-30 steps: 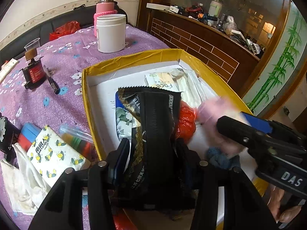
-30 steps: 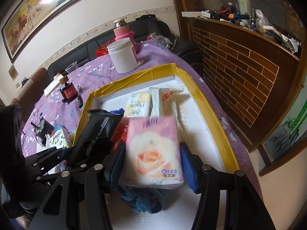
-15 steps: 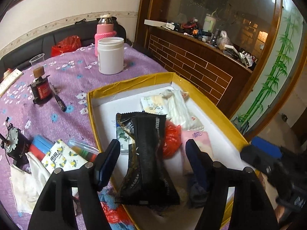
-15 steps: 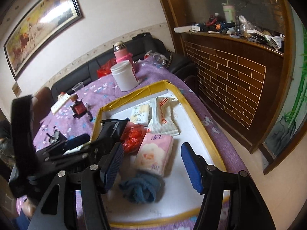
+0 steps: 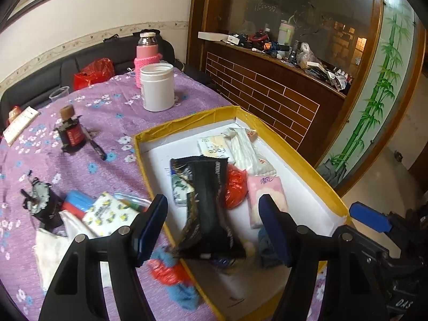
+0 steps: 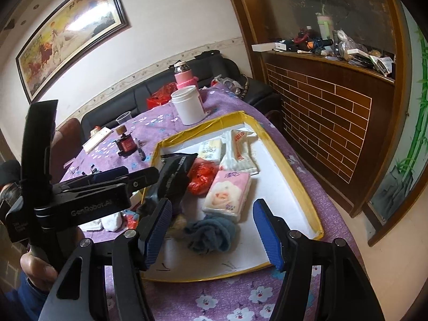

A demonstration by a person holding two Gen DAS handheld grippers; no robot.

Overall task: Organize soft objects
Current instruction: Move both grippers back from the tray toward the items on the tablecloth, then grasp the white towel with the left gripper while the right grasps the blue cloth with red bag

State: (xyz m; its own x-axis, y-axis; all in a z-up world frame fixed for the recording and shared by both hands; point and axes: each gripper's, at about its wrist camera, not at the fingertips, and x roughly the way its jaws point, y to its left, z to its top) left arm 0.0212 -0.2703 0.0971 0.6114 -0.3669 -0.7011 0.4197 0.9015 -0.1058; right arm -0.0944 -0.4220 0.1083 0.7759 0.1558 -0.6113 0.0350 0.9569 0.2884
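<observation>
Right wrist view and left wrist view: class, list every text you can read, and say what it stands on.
"GenRobot.AI": body of the left gripper.
"face": yellow tissue pack in the yellow-rimmed tray.
Pink rose tissue pack, black packet, white-and-red pack: print too small or blurred.

Red-and-blue soft item [image 5: 171, 275] beside the yellow-rimmed box [image 5: 307, 165] blurred, beige object [image 6: 178, 223] half hidden behind right gripper finger [image 6: 156, 230], shelf clutter [image 6: 347, 49] too small to identify
</observation>
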